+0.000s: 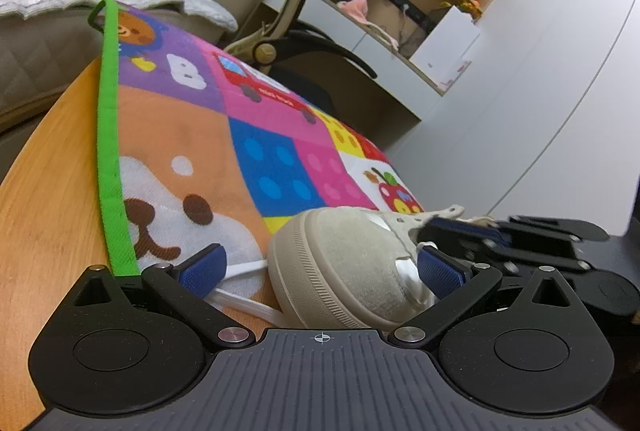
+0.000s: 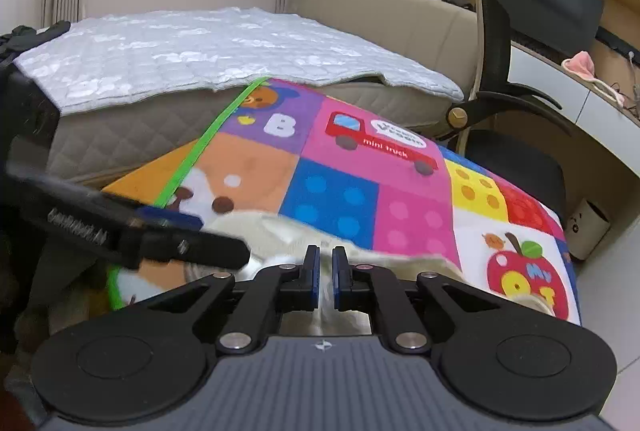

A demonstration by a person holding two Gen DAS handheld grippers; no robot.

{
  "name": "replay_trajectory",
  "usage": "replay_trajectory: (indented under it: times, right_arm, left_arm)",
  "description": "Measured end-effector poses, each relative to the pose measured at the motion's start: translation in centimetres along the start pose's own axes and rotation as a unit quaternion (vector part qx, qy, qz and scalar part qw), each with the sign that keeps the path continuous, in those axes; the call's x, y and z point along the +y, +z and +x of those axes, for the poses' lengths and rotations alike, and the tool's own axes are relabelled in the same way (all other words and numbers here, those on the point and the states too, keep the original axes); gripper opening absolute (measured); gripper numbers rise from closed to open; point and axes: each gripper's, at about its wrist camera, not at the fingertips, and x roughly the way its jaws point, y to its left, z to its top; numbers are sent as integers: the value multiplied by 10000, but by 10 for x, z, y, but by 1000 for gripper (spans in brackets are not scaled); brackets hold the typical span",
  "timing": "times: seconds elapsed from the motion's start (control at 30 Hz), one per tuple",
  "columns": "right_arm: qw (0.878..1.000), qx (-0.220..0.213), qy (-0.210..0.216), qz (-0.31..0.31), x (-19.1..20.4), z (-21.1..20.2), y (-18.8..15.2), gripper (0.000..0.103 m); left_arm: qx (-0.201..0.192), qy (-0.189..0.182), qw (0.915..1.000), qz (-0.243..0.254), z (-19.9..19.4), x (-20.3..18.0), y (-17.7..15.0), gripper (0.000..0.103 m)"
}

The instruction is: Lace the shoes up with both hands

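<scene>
A beige suede shoe (image 1: 340, 263) lies on the colourful play mat (image 1: 260, 135), toe towards the left wrist camera. My left gripper (image 1: 320, 269) is open, one blue pad on each side of the toe, not pressing it. A white shoelace (image 1: 244, 287) trails from under the toe past the left pad. My right gripper (image 1: 468, 227) reaches in at the eyelet strip. In the right wrist view its pads (image 2: 326, 271) stand almost together over the blurred shoe (image 2: 280, 231), with a thin white strip between them that looks like lace. The left gripper (image 2: 168, 227) crosses in from the left.
The mat's green edge (image 1: 108, 151) lies on a wooden table (image 1: 52, 211). A bed with a grey quilt (image 2: 200, 47) stands behind it. An office chair (image 2: 500, 91) and a desk with shelves (image 2: 580, 95) are at the right, with a small bin (image 2: 588, 227) on the floor.
</scene>
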Motion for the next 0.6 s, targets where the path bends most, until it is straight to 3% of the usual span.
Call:
replay_trajectory:
  times: [0.33, 0.6]
  right_arm:
    - [9998, -169, -20, 110, -20, -49, 19, 13]
    - [9928, 560, 402, 984, -35, -10, 7, 13]
  left_arm:
    - [-27, -67, 9999, -106, -1, 3, -1, 103]
    - [-39, -101, 9998, -160, -1, 6, 0, 103]
